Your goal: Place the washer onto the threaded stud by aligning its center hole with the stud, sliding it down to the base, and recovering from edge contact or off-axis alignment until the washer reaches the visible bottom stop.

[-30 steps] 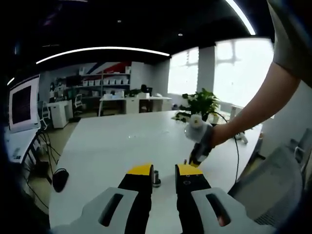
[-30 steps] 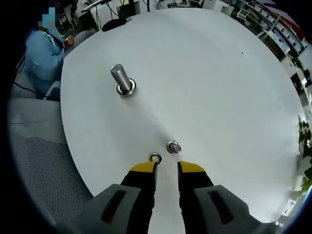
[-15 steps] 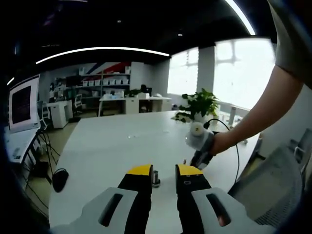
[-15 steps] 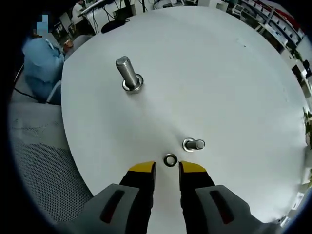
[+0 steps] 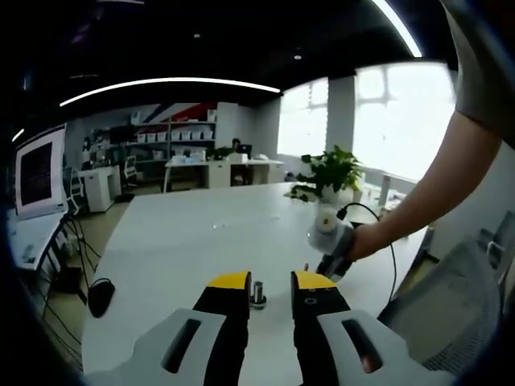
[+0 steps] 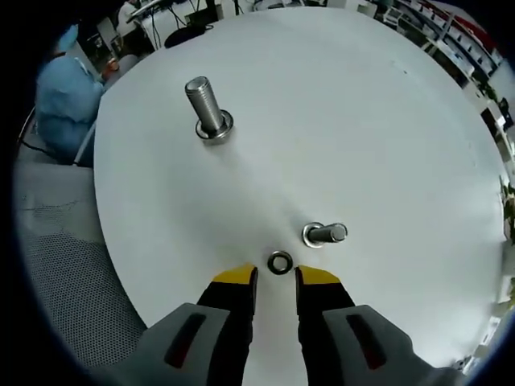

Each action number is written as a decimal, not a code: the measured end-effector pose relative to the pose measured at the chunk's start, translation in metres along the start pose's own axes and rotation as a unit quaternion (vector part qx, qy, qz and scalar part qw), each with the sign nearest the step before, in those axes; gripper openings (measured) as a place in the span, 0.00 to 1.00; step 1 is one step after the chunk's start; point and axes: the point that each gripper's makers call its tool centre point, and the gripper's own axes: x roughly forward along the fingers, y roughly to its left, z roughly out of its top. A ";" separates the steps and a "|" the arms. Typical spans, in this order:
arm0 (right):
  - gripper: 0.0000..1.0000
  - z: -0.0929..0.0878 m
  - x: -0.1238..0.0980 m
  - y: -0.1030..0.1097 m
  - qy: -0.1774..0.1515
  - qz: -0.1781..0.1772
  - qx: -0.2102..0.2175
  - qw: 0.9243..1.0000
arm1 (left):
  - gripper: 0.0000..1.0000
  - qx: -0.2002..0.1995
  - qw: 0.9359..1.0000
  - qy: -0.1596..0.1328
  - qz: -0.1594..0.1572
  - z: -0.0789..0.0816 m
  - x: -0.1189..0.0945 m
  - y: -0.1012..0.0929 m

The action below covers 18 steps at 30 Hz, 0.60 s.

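My right gripper hovers part-open over the washer, flat on the table beside the small stud; my left gripper idles part-open. A shallow pinch (thin ring) may skid it away.

An office with a dark ceiling and a curved light strip. Bright windows stand behind a potted plant. Shelves and white desks line the far wall, a monitor beside the white worktop, a grey mesh chair near its edge
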 end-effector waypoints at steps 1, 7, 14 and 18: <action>0.21 0.002 0.001 -0.002 -0.004 -0.001 0.002 1.000 | 0.18 0.001 1.000 -0.001 0.002 0.000 0.000 0.001; 0.21 0.004 0.001 -0.002 -0.005 -0.001 -0.002 1.000 | 0.18 0.001 1.000 0.000 0.003 0.000 0.000 0.001; 0.18 0.006 0.002 -0.001 -0.008 0.000 -0.026 1.000 | 0.18 0.001 1.000 0.002 0.006 0.000 0.000 0.003; 0.15 0.007 0.002 0.000 -0.007 -0.003 -0.032 0.999 | 0.18 0.002 1.000 0.001 0.007 0.000 0.000 0.003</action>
